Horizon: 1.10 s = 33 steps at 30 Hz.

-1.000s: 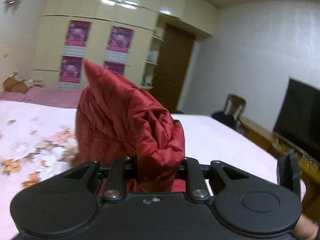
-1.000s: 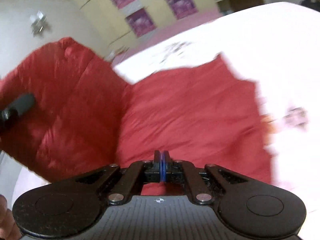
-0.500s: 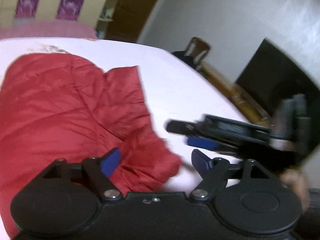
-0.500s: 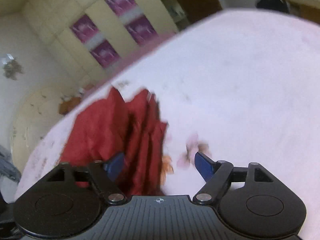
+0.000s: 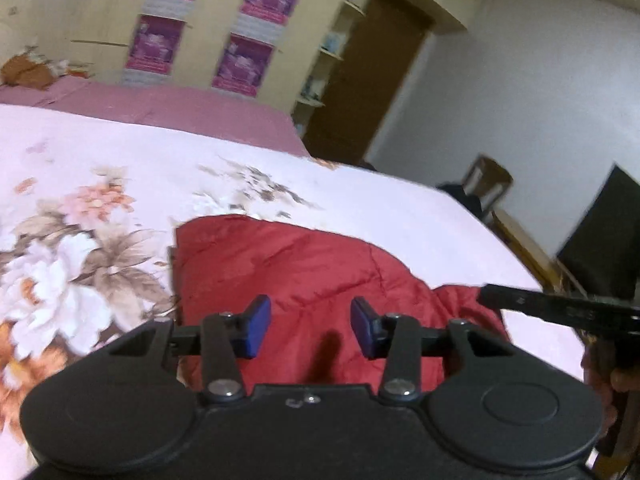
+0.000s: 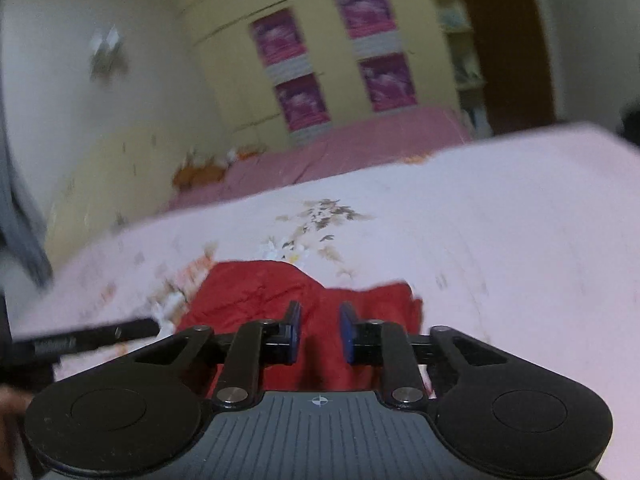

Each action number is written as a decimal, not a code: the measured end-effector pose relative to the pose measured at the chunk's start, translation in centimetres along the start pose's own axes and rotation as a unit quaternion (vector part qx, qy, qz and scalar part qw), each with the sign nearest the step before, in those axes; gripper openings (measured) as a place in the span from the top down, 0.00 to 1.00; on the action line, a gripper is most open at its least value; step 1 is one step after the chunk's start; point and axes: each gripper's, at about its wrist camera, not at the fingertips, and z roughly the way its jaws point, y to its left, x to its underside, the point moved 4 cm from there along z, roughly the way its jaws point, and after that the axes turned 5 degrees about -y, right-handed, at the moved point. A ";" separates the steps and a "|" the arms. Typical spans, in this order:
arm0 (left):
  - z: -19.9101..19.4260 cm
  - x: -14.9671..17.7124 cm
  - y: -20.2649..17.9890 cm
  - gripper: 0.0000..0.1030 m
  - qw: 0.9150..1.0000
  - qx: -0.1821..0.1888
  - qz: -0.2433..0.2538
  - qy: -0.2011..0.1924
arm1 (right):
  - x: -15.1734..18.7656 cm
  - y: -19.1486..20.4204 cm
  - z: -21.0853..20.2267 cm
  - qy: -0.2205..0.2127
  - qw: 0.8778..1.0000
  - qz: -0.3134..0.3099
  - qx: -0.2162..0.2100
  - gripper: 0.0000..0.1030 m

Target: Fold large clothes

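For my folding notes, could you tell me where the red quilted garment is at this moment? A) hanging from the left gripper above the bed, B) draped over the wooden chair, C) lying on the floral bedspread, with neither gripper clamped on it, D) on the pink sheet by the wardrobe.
C: the red quilted garment lies on the floral bedspread, and both the left gripper and the right gripper show a gap between their closing pads.
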 end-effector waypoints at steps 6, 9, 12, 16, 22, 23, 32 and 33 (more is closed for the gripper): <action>2.7 1.9 -3.0 0.59 0.998 0.036 0.038 0.038 | 3.3 -0.5 4.1 0.076 0.994 -0.037 0.075 0.92; 4.2 2.3 -3.5 0.59 0.996 0.049 0.042 0.058 | 5.3 -1.9 4.9 0.097 0.990 -0.021 0.096 0.92; 5.7 2.9 -3.7 0.59 0.994 0.050 0.064 0.074 | 6.8 -3.0 5.2 0.104 0.989 -0.001 0.106 0.92; 6.7 3.5 -3.2 0.58 0.993 0.048 0.055 0.088 | 7.9 -4.7 5.6 0.103 0.988 0.057 0.098 0.92; 3.6 3.0 -4.4 0.57 0.993 0.040 0.078 0.080 | 5.9 -4.8 3.5 0.096 0.989 0.066 0.095 0.92; 2.3 3.0 -4.6 0.57 0.993 0.046 0.076 0.072 | 5.2 -4.6 2.1 0.082 0.990 0.070 0.088 0.92; -6.9 6.9 -6.3 0.57 0.993 0.064 0.076 0.067 | 5.5 0.1 -6.9 0.071 0.997 0.028 0.008 0.92; -7.0 7.6 -6.2 0.56 0.993 0.059 0.081 0.069 | 6.4 0.3 -7.0 0.078 0.997 0.021 0.007 0.92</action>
